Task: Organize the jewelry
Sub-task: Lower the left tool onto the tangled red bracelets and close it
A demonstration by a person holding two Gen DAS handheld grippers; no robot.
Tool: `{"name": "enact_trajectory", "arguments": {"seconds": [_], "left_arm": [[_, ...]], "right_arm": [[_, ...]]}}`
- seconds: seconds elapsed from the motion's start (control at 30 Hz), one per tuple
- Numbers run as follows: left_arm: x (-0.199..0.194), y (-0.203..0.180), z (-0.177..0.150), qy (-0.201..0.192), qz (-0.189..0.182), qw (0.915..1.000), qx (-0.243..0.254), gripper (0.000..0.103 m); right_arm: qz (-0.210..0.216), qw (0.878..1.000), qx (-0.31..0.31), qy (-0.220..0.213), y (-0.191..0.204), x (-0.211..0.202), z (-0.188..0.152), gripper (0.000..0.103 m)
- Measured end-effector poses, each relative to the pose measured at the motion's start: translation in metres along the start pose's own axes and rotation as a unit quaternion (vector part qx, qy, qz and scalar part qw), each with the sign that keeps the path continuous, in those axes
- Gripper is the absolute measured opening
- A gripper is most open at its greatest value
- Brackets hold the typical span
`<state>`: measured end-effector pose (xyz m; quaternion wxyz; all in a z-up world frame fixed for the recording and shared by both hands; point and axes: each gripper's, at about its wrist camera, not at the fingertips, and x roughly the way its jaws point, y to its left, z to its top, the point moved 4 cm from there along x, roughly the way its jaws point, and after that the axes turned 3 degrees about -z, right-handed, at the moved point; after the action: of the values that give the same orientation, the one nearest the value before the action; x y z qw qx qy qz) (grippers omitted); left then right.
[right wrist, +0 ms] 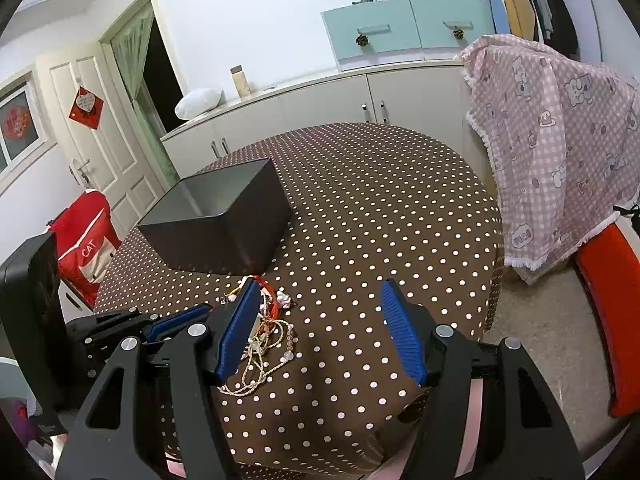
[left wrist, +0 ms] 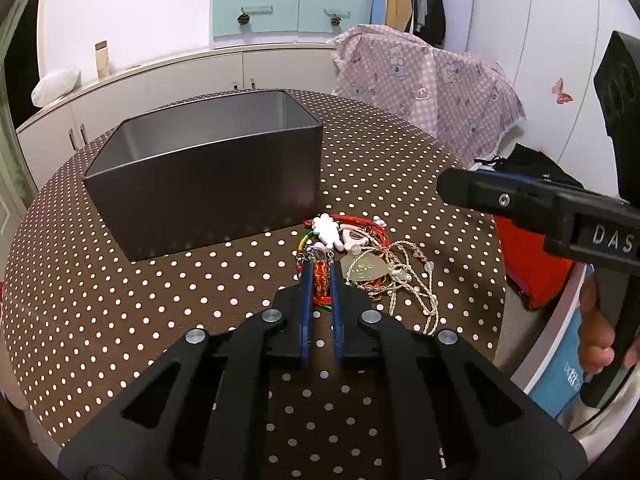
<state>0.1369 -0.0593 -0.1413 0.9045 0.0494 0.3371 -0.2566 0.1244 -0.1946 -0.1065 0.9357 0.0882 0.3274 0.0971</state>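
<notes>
A pile of jewelry [left wrist: 356,256] lies on the polka-dot table [left wrist: 160,288] in front of a dark grey open box [left wrist: 208,176]. It holds white flower pieces, a red band, a pale pendant and cream beaded cords. My left gripper [left wrist: 319,270] is shut on a red and orange patterned piece [left wrist: 320,276] at the pile's near left edge. My right gripper [right wrist: 320,300] is open and empty, above the table to the right of the pile [right wrist: 264,332]. Its left finger hides part of the pile. The box [right wrist: 224,220] looks empty.
A chair draped with a pink patterned cloth [right wrist: 560,140] stands right of the table. An orange cushion [right wrist: 612,320] is at the far right. White cabinets [right wrist: 320,108] and a door [right wrist: 100,128] are behind. A red bag [right wrist: 86,248] sits left.
</notes>
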Motion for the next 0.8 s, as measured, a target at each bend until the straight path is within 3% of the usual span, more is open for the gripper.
{"name": "enact_trajectory", "arguments": {"seconds": [0.8], "left_arm": [[-0.066,0.028,0.038,-0.103,0.025,0.9943,-0.012,0.009]], "right_arm": [[0.016,1.000,-0.016,0.007,0.020,0.008,0.002,0.059]]}}
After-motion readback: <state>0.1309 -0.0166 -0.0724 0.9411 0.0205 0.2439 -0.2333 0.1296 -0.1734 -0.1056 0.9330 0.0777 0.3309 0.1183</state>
